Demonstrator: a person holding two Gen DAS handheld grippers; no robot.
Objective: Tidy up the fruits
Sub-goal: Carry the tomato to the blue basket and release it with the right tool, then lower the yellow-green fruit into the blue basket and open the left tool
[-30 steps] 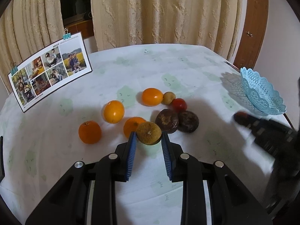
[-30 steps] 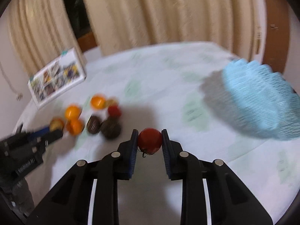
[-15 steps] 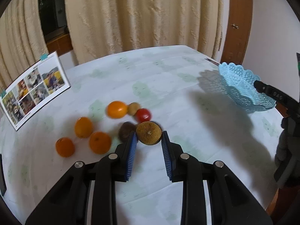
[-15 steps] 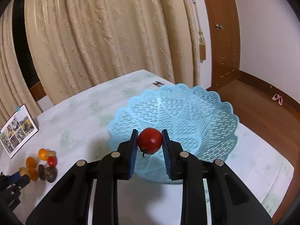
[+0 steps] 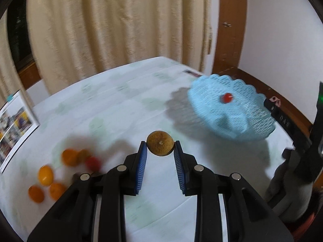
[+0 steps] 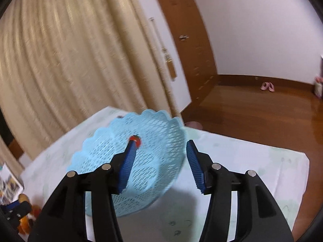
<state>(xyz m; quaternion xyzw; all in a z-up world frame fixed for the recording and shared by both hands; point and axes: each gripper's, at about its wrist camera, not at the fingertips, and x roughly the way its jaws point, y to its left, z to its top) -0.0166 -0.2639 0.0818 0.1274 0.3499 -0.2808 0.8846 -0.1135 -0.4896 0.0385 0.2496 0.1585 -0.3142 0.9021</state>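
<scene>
My left gripper (image 5: pixel 159 148) is shut on a brown round fruit (image 5: pixel 159 143) and holds it above the table, left of the blue lace basket (image 5: pixel 240 119). A red tomato (image 5: pixel 226 97) lies inside that basket. My right gripper (image 6: pixel 159 144) is open and empty above the basket (image 6: pixel 105 161); the tomato (image 6: pixel 136 139) shows just past its left fingertip. Several oranges (image 5: pixel 46 175), a red tomato (image 5: pixel 92 162) and a small brown fruit lie blurred on the table at the left. The right gripper's body (image 5: pixel 286 121) shows at the right edge of the left wrist view.
A photo calendar (image 5: pixel 14 125) stands at the table's left edge. The table wears a pale green-patterned cloth (image 5: pixel 121 109). Beige curtains (image 5: pixel 113 24) hang behind it, a wooden door frame (image 5: pixel 230 20) at the right. The table edge and wooden floor (image 6: pixel 262 117) lie beyond the basket.
My right gripper opened and the red tomato dropped into the basket. My left gripper lifted the brown fruit and carried it right toward the basket.
</scene>
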